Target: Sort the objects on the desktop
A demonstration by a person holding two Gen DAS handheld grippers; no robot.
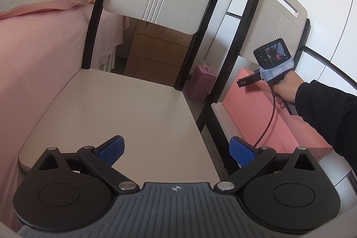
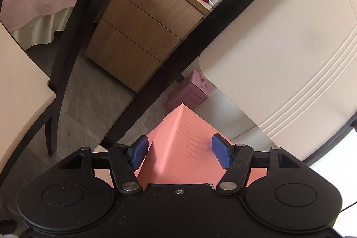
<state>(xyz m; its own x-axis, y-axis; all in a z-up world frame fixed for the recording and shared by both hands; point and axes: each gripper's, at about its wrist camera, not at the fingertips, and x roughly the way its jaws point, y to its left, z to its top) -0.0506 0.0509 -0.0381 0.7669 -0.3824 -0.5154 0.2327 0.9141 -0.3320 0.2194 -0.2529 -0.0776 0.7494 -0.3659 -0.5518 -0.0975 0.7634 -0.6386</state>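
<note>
Two grippers are showing, both with jaws spread and nothing held.

Item 1, left gripper (image 1: 176,152): it is hovering over the near chair seat (image 1: 125,108), blue pads (image 1: 111,150) wide apart, nothing between them. The seat is lying bare, its rounded front edge curving from 8 o'clock down to the gripper and its right edge running toward 5 o'clock. A narrow gap of floor is separating this chair from the second chair (image 1: 279,21) at 3 o'clock.

Item 2, right gripper (image 2: 179,153): seen from the left wrist camera it is sitting at 3 o'clock, gripped by a hand (image 1: 287,90) in a dark sleeve (image 1: 328,108). Its jaws are standing open, straddling the corner of the pink box (image 2: 189,155), with each pad (image 2: 221,153) clear of the box faces; contact cannot be confirmed.

Item 3, pink box: it is resting on the second chair's seat, one corner pointing to 12 o'clock in the right wrist view, close to the black chair frame (image 2: 178,55) crossing diagonally.

Item 4, background: a wooden drawer cabinet (image 2: 138,37) is standing at 11 o'clock, a small purple carton (image 2: 191,90) is sitting on the floor beyond the box, and a pink bed cover (image 1: 33,48) is bordering the near chair at 9 o'clock.
</note>
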